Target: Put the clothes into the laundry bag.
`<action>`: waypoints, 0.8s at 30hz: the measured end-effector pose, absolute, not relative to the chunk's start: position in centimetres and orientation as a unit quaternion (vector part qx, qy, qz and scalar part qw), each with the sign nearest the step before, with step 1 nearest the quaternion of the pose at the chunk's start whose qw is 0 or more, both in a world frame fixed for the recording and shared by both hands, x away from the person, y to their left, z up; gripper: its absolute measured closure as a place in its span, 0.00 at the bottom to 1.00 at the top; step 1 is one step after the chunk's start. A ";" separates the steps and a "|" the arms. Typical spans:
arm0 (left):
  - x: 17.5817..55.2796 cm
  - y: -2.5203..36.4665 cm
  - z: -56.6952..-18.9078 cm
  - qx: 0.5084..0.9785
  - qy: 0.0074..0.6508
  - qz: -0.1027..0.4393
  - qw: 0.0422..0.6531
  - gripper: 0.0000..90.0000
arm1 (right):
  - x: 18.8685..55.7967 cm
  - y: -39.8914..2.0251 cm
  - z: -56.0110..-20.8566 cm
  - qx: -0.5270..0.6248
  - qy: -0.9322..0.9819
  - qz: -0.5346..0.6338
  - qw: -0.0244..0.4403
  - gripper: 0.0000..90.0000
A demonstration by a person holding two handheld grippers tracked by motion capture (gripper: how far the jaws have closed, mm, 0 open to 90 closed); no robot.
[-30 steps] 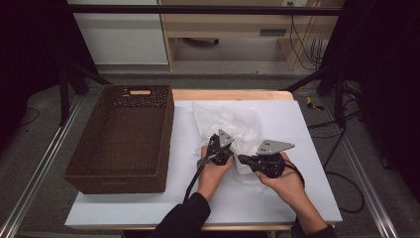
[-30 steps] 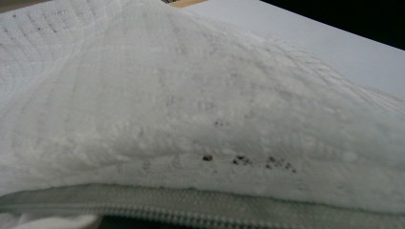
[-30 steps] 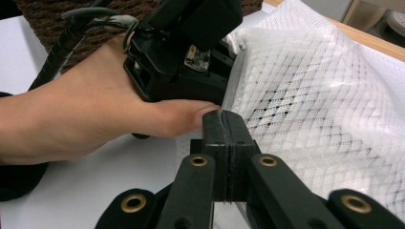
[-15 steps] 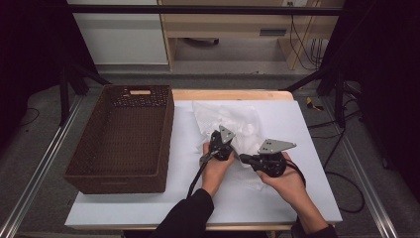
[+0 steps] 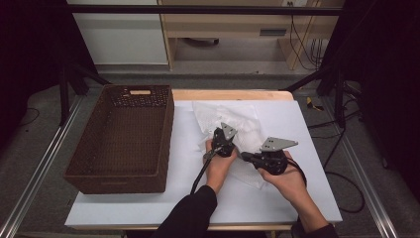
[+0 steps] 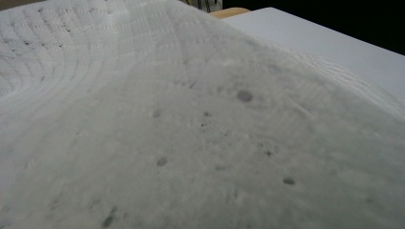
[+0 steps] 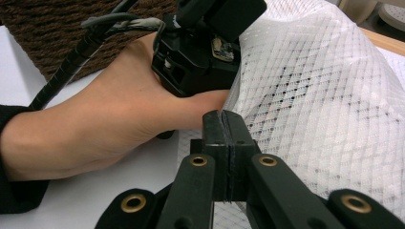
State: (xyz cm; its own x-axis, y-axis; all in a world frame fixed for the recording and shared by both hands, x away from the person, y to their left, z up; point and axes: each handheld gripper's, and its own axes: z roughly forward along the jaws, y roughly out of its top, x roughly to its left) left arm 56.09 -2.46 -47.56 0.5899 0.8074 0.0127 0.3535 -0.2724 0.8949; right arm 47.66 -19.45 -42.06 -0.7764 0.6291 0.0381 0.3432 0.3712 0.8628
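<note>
White sheeting covered the table, which stood on a grey floor with a pale cabinet and a wooden shelf unit behind it and dark frames at either side. A white mesh bag lay crumpled on the sheet just beyond both tools, its netting reaching under and between them. The left gripper sat in the person's left hand, nose pressed into the near left part of the bag; from its own camera, the mesh lay so close against the lens that it blurred to grey, with the bare table edge off to the upper right. Its jaws were hidden in the folds, so whether netting lay between them could not be told; they were closed.

The right gripper rested in the right hand, lying almost level and pointing across toward the left gripper. Its two black jaws were pressed flat together, with the bag's netting rising just to their right and ahead; whether a thread of mesh was caught in the seam could not be told. Directly past those jaws lay the left hand and the body of the left gripper, very near.

Well off to the left of the left gripper stood a dark brown wicker basket, apart from the bag.
</note>
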 end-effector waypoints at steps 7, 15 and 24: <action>56.5 -2.8 -47.6 0.761 0.382 0.243 0.465 1.00 | 47.9 -19.7 -42.2 0.306 0.810 0.477 0.149 1.00; 57.2 -3.3 -47.7 0.765 0.376 0.229 0.471 1.00 | 48.2 -20.0 -42.3 0.314 0.805 0.480 0.150 1.00; 56.6 -3.0 -47.4 0.773 0.377 0.211 0.465 1.00 | 48.5 -20.1 -42.3 0.325 0.800 0.481 0.154 1.00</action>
